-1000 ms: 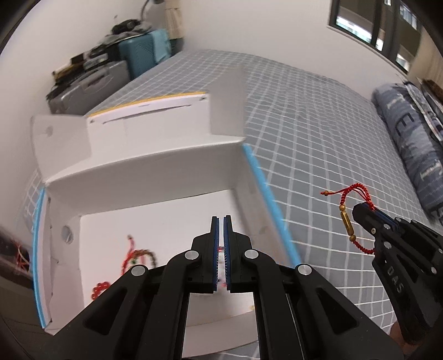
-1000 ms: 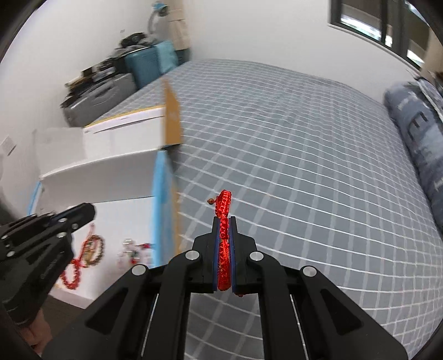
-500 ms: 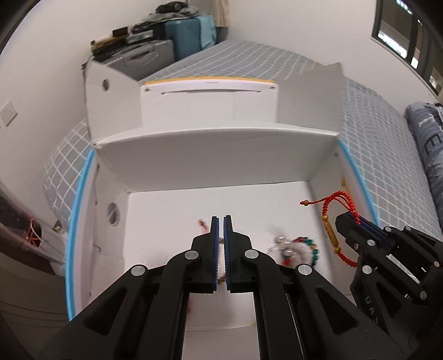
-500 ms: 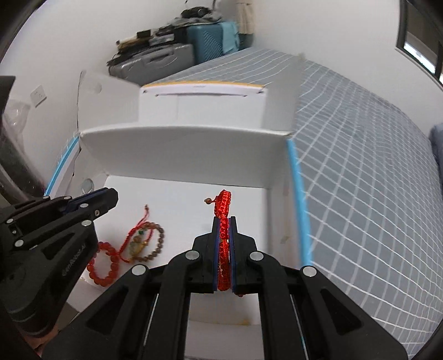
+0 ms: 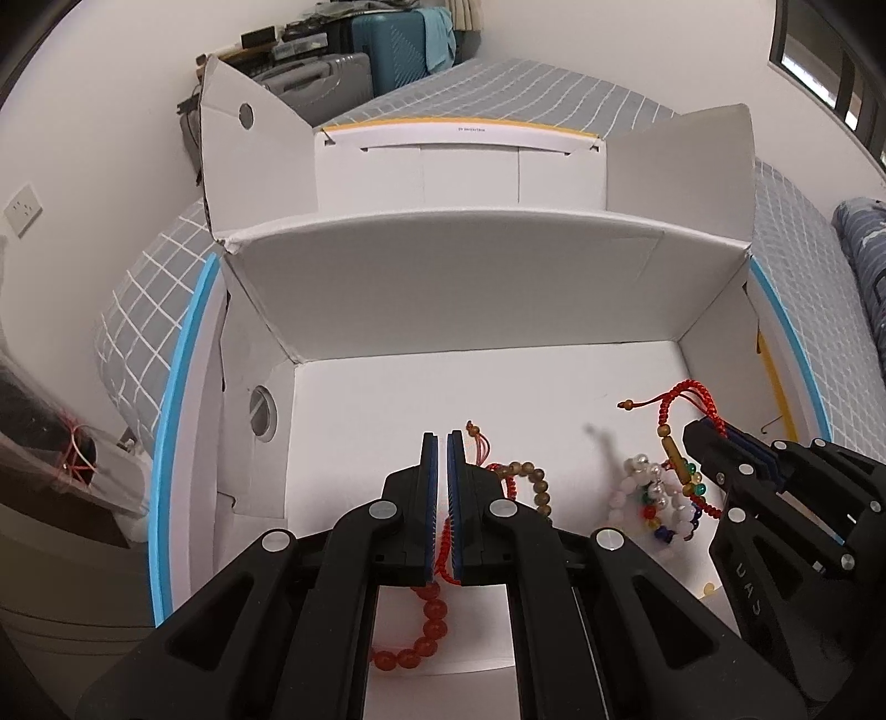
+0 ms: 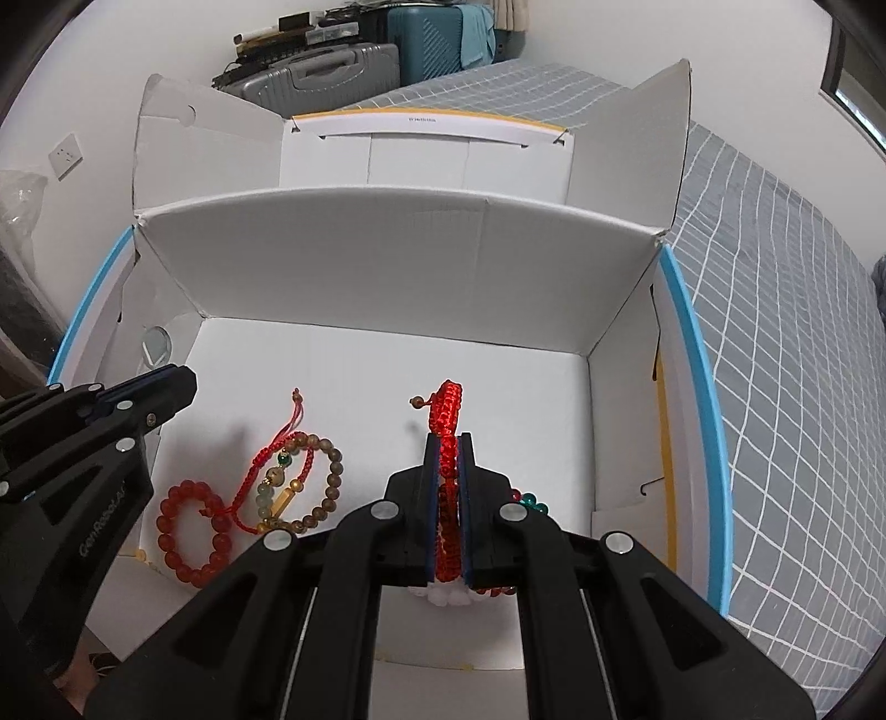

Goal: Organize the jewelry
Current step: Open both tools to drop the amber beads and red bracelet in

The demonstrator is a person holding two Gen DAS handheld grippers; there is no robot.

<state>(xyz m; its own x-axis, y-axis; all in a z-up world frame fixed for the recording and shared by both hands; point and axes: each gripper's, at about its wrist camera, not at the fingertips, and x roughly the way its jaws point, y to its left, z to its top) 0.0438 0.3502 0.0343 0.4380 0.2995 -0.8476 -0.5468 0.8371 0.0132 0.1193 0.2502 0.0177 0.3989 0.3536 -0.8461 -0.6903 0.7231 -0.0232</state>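
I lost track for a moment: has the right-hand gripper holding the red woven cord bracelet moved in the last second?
Yes. The right gripper, shut on the red woven cord bracelet, has moved from above the grey checked bedspread to over the white cardboard box.

A bed with a grey cover checked in white lines [image 6: 786, 343] fills the right and far side. At its far end against the white wall stand a teal suitcase [image 6: 437, 39] and, left of it, a grey hard case [image 6: 326, 72] piled with dark clutter. A white wall socket [image 6: 65, 155] sits at far left.
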